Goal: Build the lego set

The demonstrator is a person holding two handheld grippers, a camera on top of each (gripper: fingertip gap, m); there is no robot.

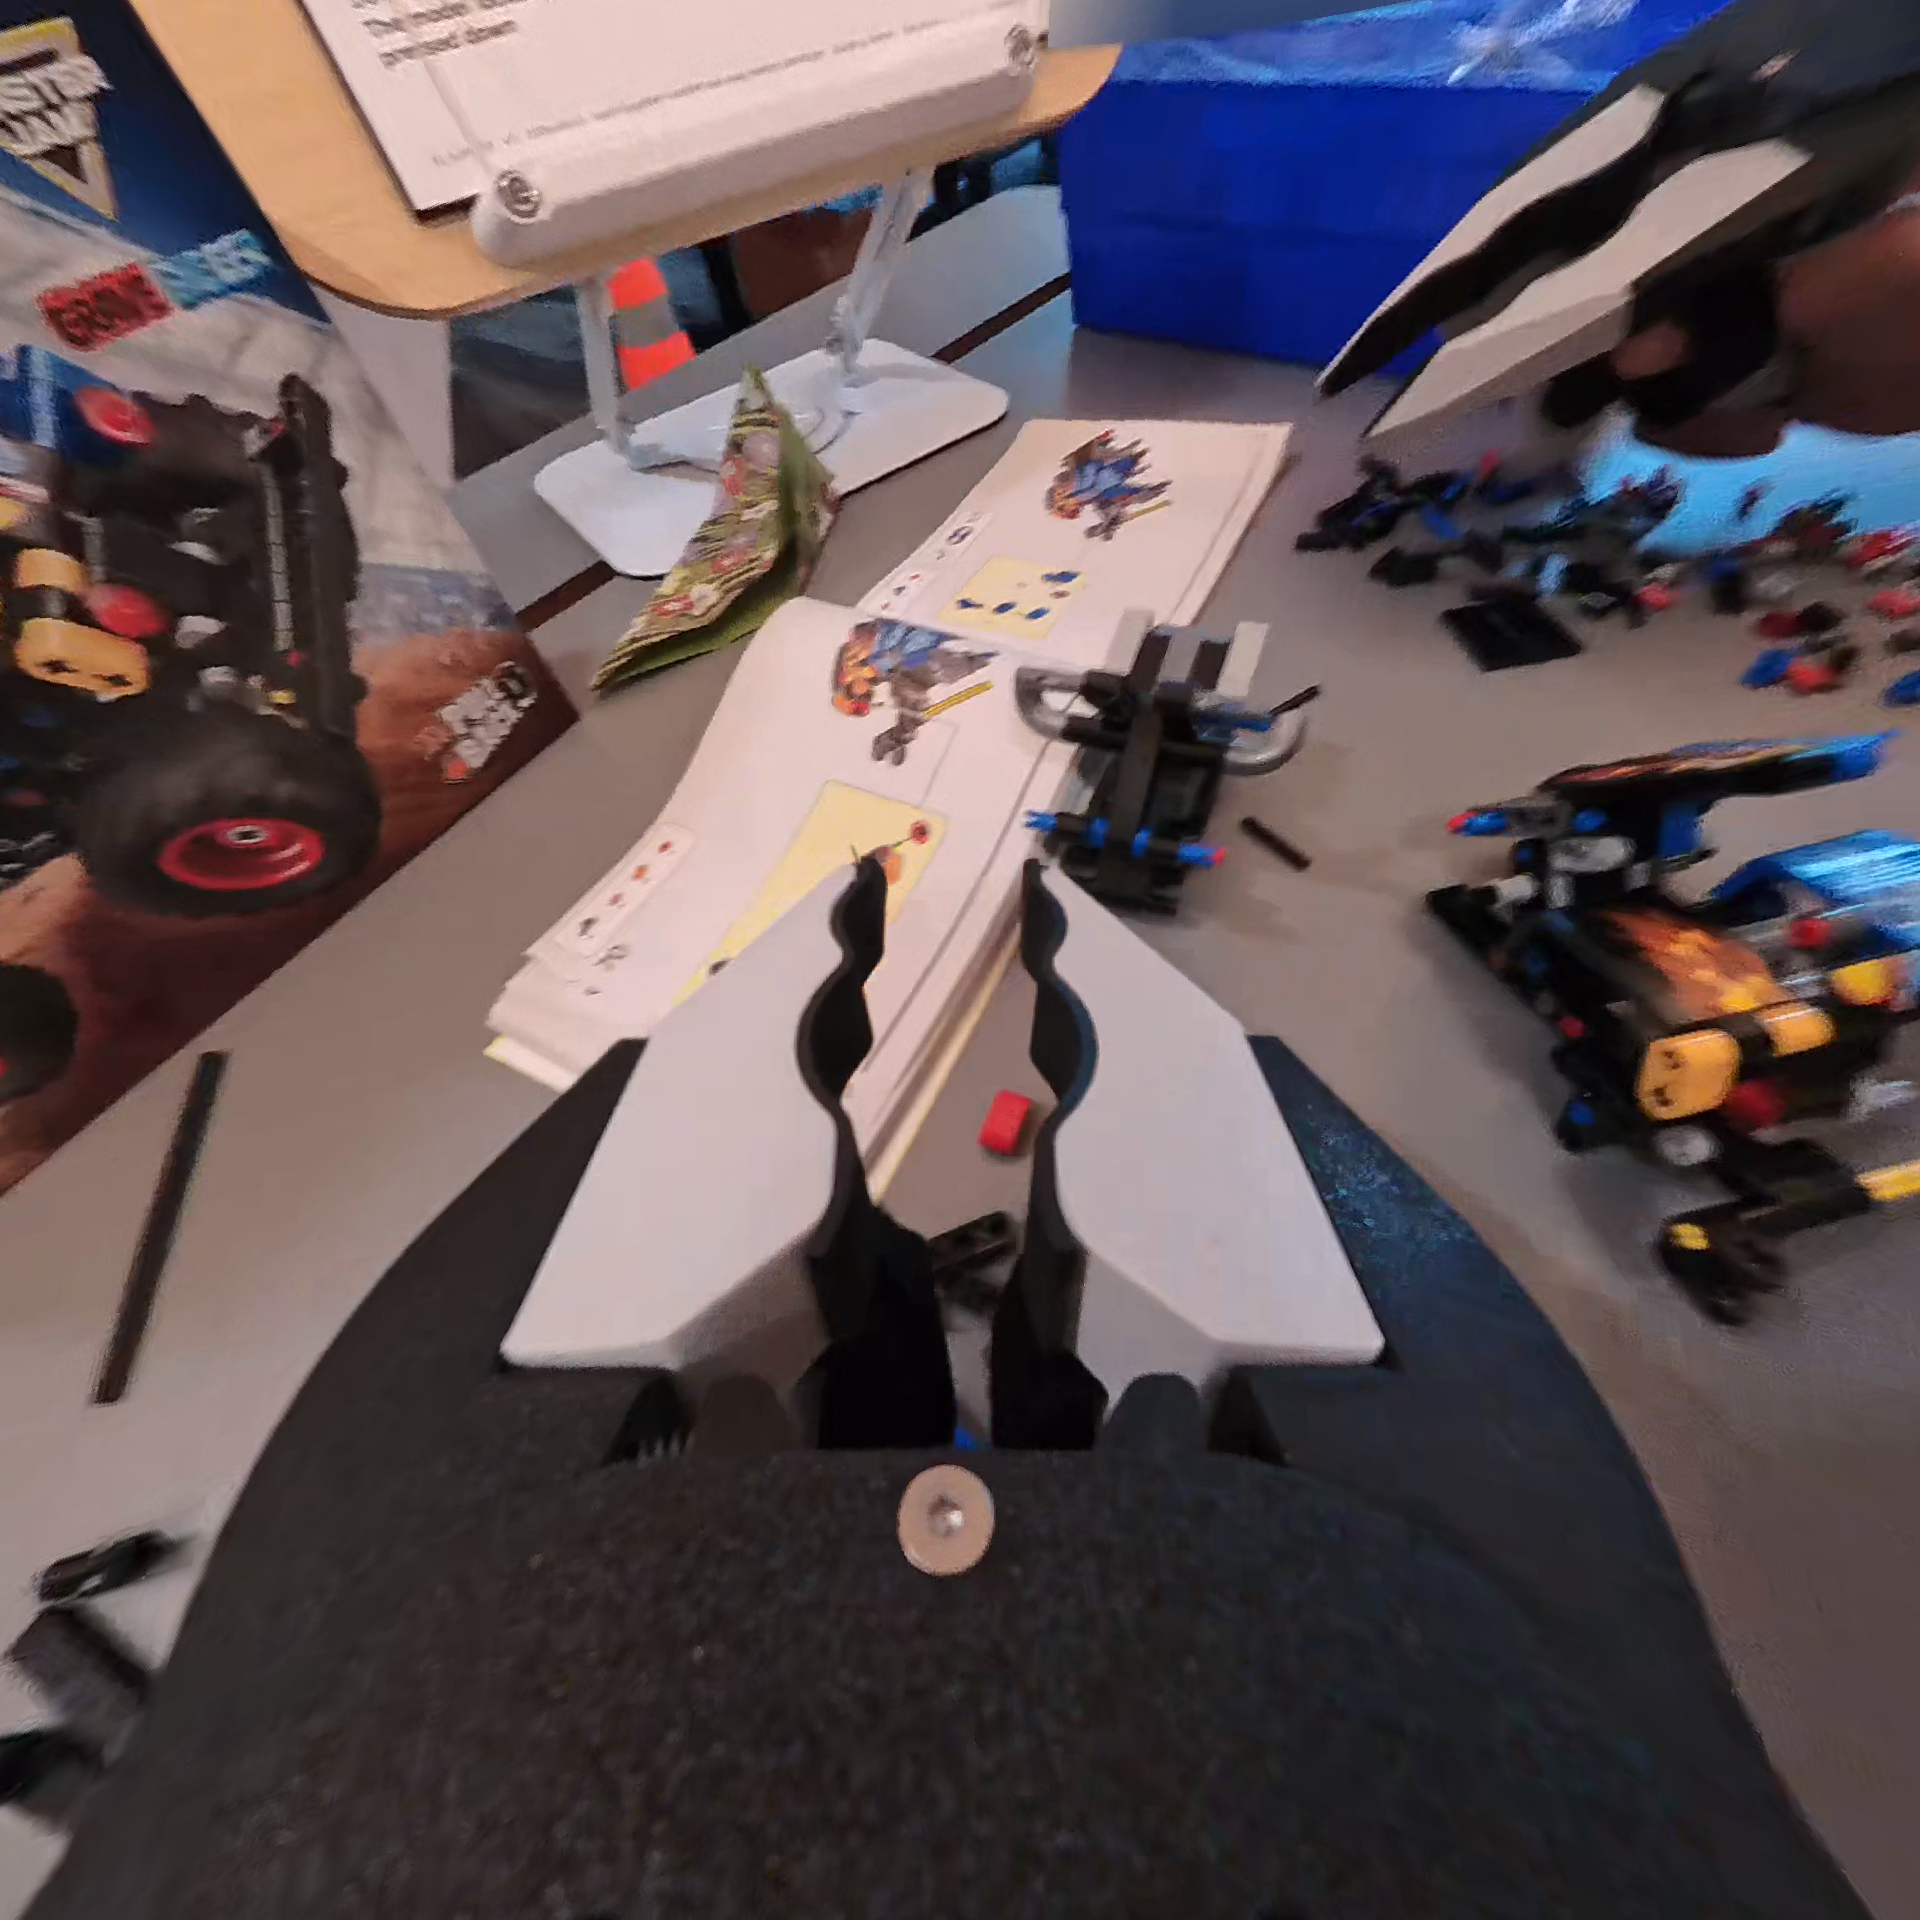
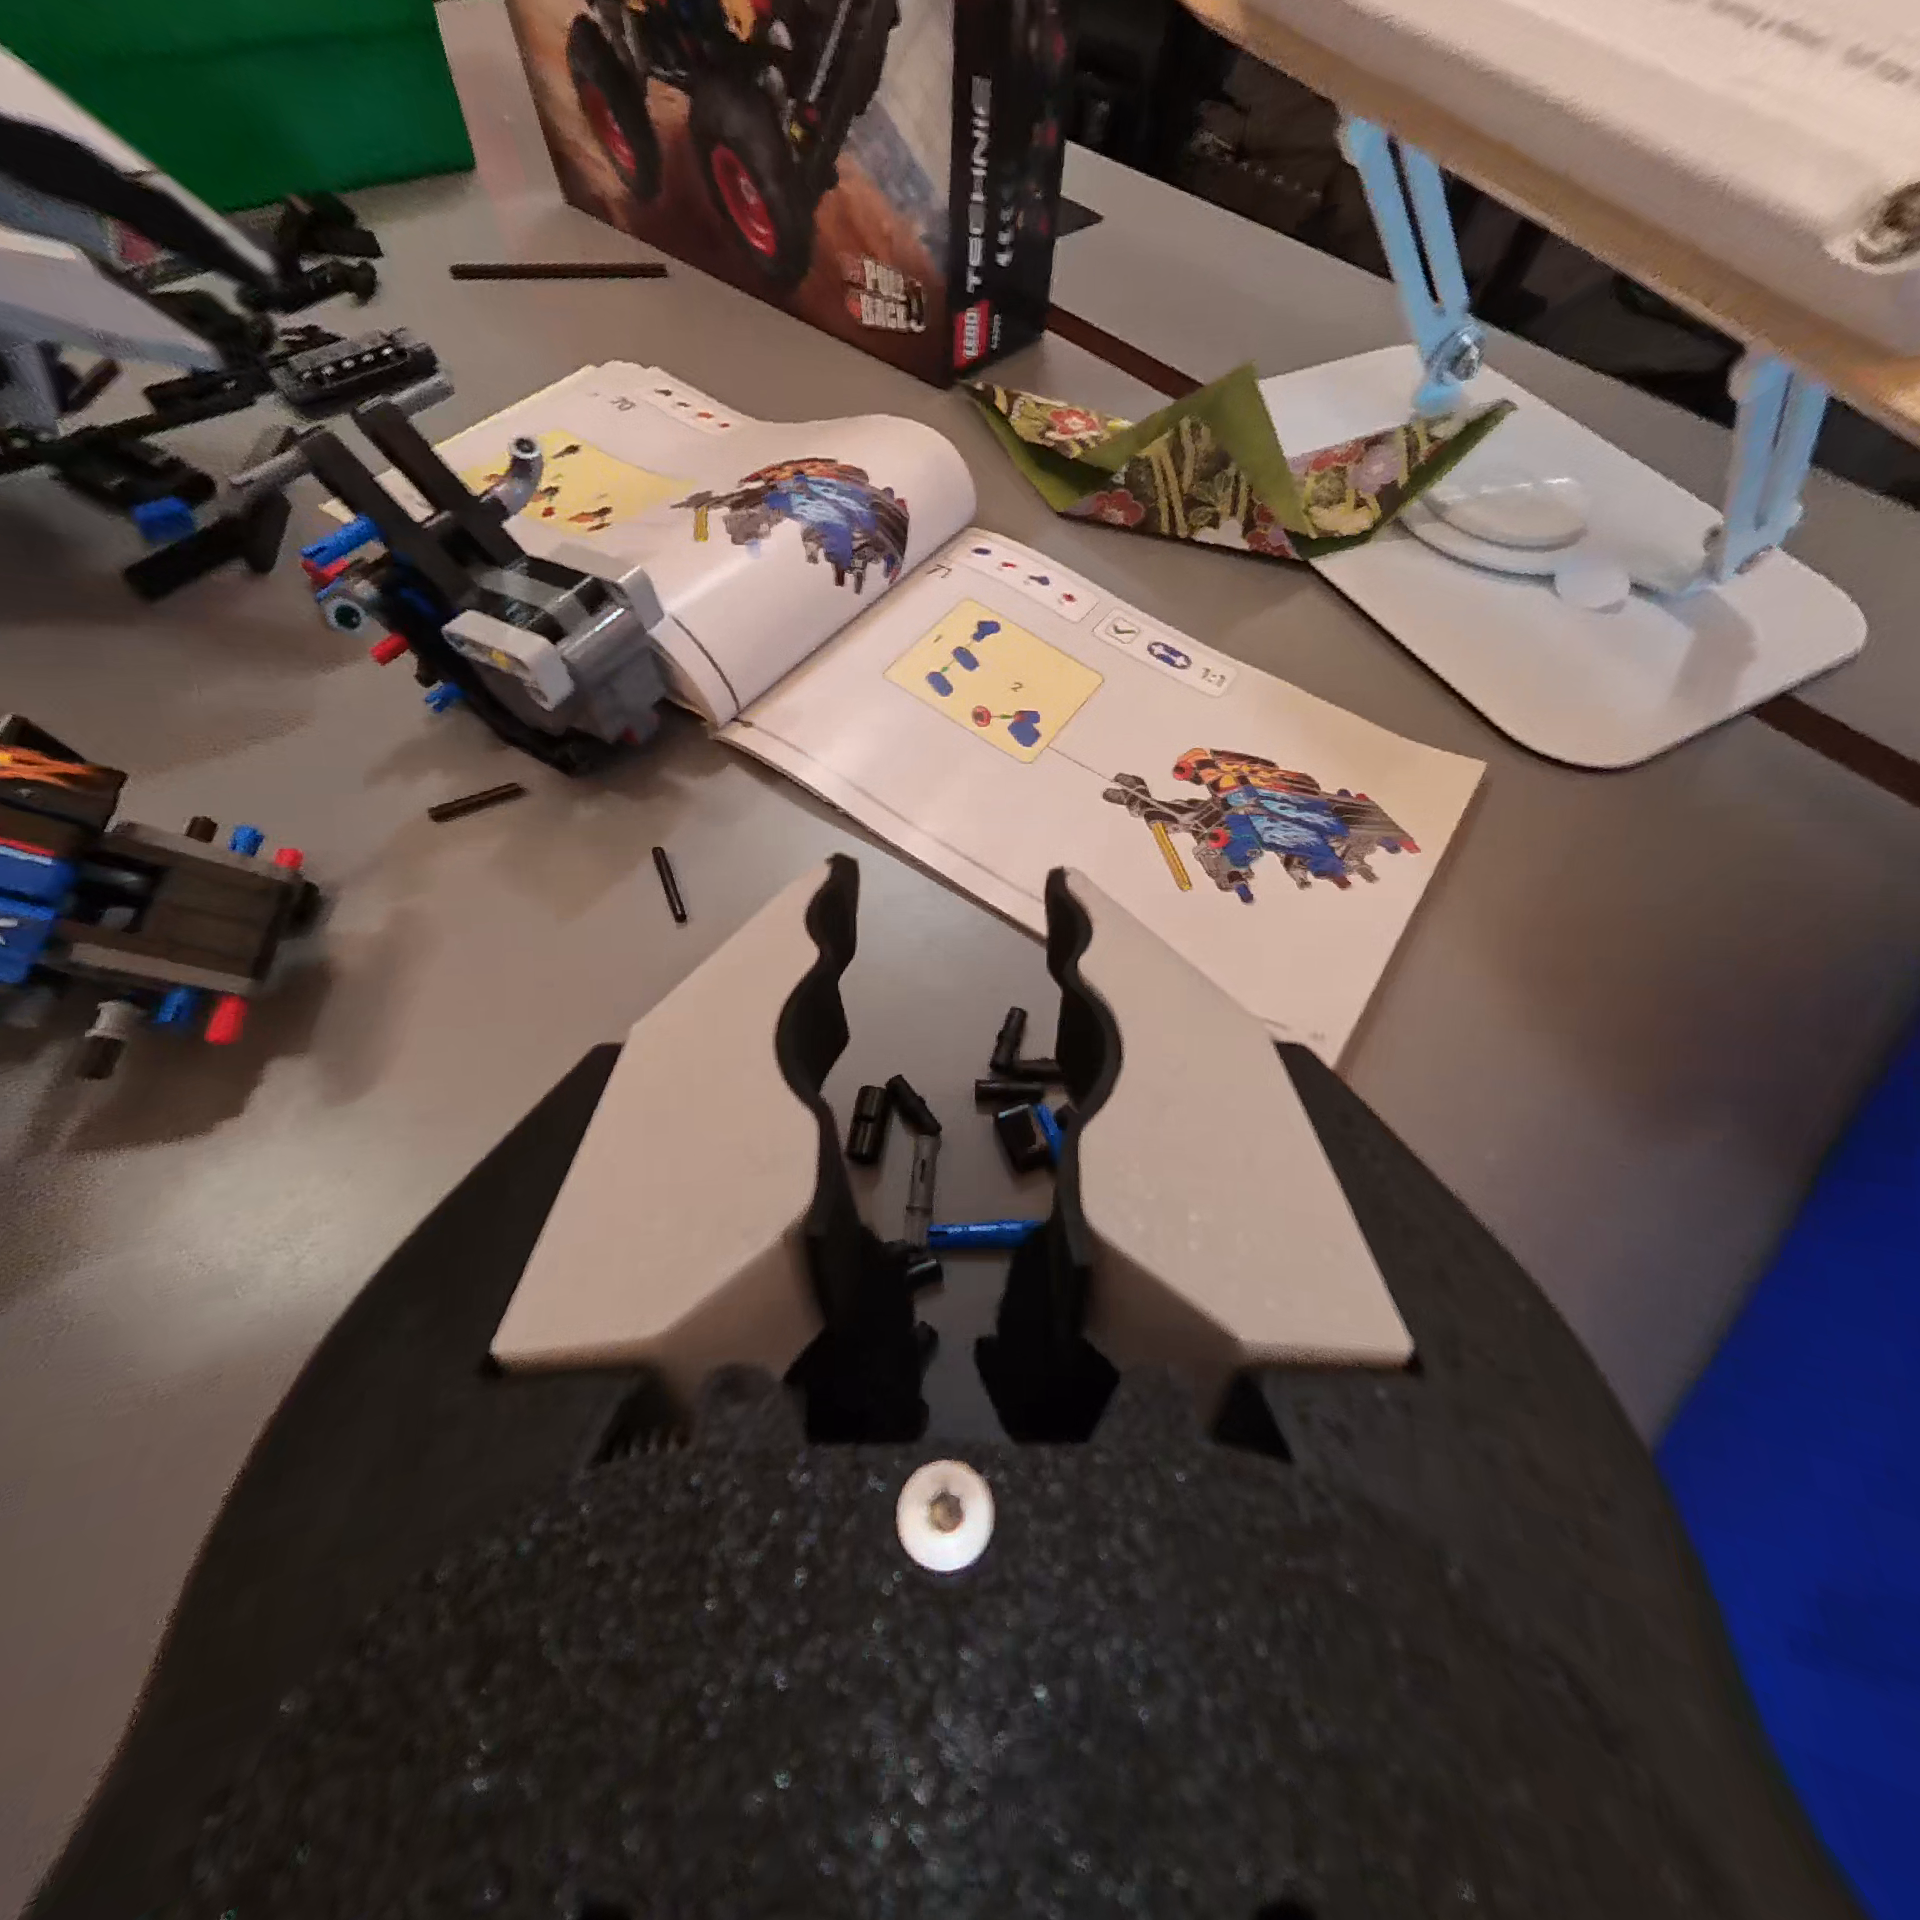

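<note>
- While both grippers hang empty, the right gripper (image 2: 951,883) gapes wide above loose pins (image 2: 914,1117) beside the open booklet (image 2: 1039,707).
- The left gripper (image 1: 951,883), part open, hovers over that booklet; the half-built truck (image 1: 1704,966) sits well right.
- I'd drop straight down and pinch one pin alone.
</note>
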